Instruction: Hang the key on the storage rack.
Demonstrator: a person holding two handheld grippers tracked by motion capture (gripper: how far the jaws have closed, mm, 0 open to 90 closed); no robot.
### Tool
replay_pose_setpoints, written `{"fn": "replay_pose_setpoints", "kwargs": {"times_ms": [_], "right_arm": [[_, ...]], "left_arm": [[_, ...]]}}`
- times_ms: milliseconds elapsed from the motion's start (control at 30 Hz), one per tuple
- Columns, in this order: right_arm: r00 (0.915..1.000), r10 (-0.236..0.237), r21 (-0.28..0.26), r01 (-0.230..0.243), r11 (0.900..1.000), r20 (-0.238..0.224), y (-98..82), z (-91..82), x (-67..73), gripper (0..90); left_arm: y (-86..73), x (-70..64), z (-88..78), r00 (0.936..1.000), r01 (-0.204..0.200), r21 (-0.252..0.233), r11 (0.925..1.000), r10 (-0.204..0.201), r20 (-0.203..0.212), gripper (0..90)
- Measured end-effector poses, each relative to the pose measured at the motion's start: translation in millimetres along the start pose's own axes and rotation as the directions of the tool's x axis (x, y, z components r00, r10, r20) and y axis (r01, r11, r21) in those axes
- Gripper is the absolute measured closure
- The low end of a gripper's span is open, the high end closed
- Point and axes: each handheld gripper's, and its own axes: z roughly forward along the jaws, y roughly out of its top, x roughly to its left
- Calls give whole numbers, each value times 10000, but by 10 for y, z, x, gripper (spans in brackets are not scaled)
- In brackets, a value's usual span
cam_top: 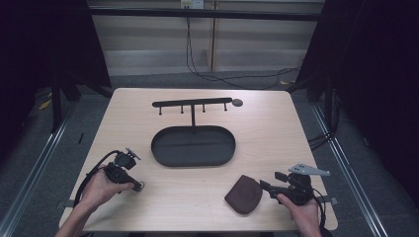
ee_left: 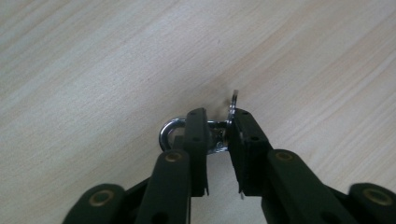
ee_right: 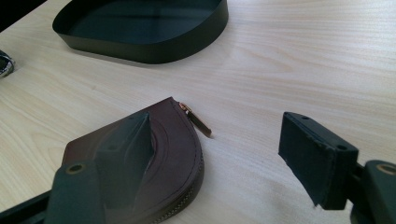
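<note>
Keys [ee_left: 219, 133] on a silver ring, lying left of the oval tray [cam_top: 158, 154], sit between our left gripper [ee_left: 215, 122] jaws, nearly pinched, while our right gripper [ee_right: 224, 154] gapes beside the brown pouch [ee_right: 173, 158]; next, we judge, a firm squeeze and lift.

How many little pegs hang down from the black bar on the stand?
4. They hang in a row under the black bar: one near its left end, two either side of the post, one near its right end.
</note>
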Motion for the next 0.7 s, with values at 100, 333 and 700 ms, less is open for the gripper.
{"fn": "replay_pose_setpoints", "kwargs": {"times_ms": [100,333,700], "right_arm": [[10000,6,20,-6,10000,29,0,3,-1,256],[10000,-10,19,10,10000,11,-1,7,-3,256],[10000,-15,54,15,10000,7,-1,9,0,254]], "left_arm": [[28,-42,4,9998,-207,28,9998,207,-18,873],[80,-86,-14,9992,-402,236,9989,403,-64,891],[139,-114,-298,9975,-603,6,9982,603,-368,892]]}}
